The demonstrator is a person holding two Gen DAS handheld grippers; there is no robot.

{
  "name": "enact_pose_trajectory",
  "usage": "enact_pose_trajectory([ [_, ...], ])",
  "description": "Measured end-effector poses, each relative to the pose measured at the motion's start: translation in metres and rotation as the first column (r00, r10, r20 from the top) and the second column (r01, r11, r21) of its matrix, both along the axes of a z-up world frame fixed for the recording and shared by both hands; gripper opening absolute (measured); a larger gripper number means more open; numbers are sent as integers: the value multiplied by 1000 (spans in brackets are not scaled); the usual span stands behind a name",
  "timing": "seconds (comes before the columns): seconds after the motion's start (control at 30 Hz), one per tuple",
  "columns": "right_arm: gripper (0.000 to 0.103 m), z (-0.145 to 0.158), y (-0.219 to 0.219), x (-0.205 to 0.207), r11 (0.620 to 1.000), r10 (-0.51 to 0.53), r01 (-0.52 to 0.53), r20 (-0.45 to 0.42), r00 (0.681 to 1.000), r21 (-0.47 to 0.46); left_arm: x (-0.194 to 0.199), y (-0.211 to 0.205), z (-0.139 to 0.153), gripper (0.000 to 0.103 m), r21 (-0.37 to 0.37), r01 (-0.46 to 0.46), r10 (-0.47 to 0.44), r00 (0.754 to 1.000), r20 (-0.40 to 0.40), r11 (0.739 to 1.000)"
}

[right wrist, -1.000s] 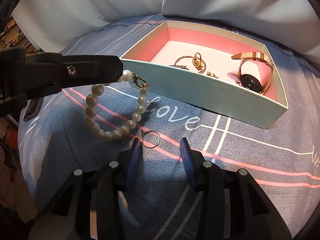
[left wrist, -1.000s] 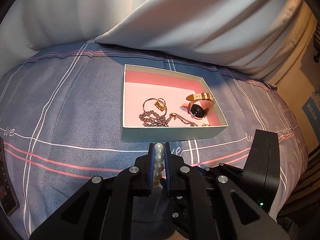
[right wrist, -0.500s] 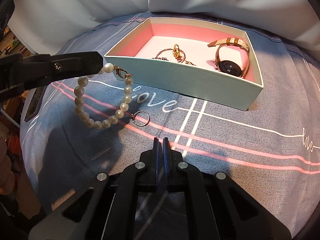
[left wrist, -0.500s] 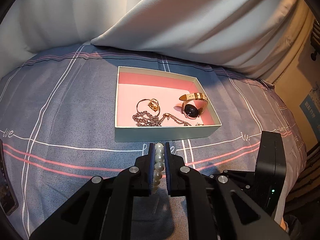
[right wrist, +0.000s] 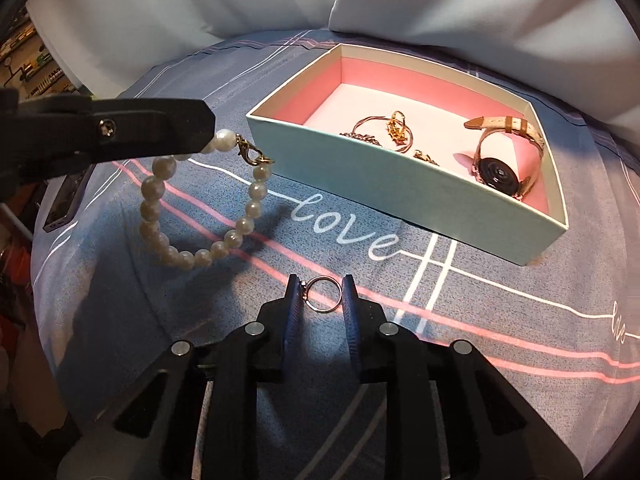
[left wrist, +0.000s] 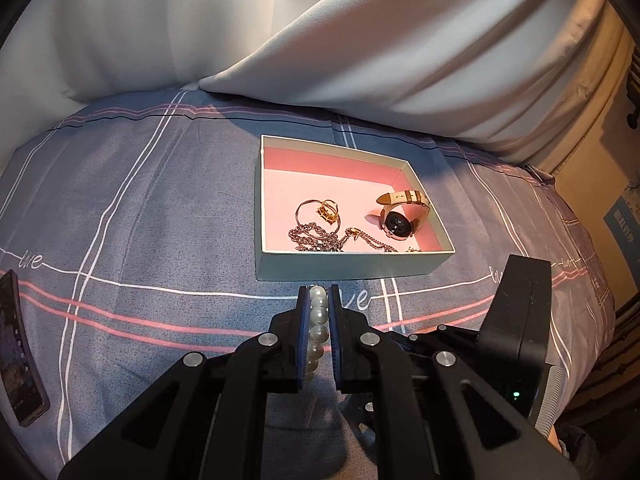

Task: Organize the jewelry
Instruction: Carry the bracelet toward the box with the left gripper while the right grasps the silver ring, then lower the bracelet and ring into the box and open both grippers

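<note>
Right wrist view alone shows the ring on the bed at lower centre, between the right gripper's parted jaws. Left gripper jaws clamp the pearl bracelet below the box, whose near wall hides part of its chains.

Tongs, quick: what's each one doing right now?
Left tongs: shut on the pearl bracelet.
Right tongs: open, fingers either side of the small ring on the bed.
</note>
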State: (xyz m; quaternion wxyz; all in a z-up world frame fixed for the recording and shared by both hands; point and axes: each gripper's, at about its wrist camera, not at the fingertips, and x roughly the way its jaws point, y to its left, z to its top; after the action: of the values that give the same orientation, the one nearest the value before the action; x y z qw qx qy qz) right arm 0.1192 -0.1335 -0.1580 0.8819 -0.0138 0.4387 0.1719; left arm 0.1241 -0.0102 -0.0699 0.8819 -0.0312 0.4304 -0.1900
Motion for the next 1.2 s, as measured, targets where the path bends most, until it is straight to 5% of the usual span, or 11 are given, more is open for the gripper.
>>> enact_pose_trajectory([
  [0.3,22,49,-34,0,995,-96,96,65,993,3,5,-31,14,9,-23,69,-69,997,30,997],
  [0.43,22,78,-42,26,993,-114,116,111,987,-13,28,-41,43,9,-22,62,-60,993,105,998],
  [0.6,22,91,-48,67,991,-133,135,98,986,-16,71,-50,58,9,-32,41,-37,993,109,999],
  [1.2,22,59,-52,105,989,-134,134,4,991,-61,118,-56,6,9,-14,-8,7,1000,-30,1000],
])
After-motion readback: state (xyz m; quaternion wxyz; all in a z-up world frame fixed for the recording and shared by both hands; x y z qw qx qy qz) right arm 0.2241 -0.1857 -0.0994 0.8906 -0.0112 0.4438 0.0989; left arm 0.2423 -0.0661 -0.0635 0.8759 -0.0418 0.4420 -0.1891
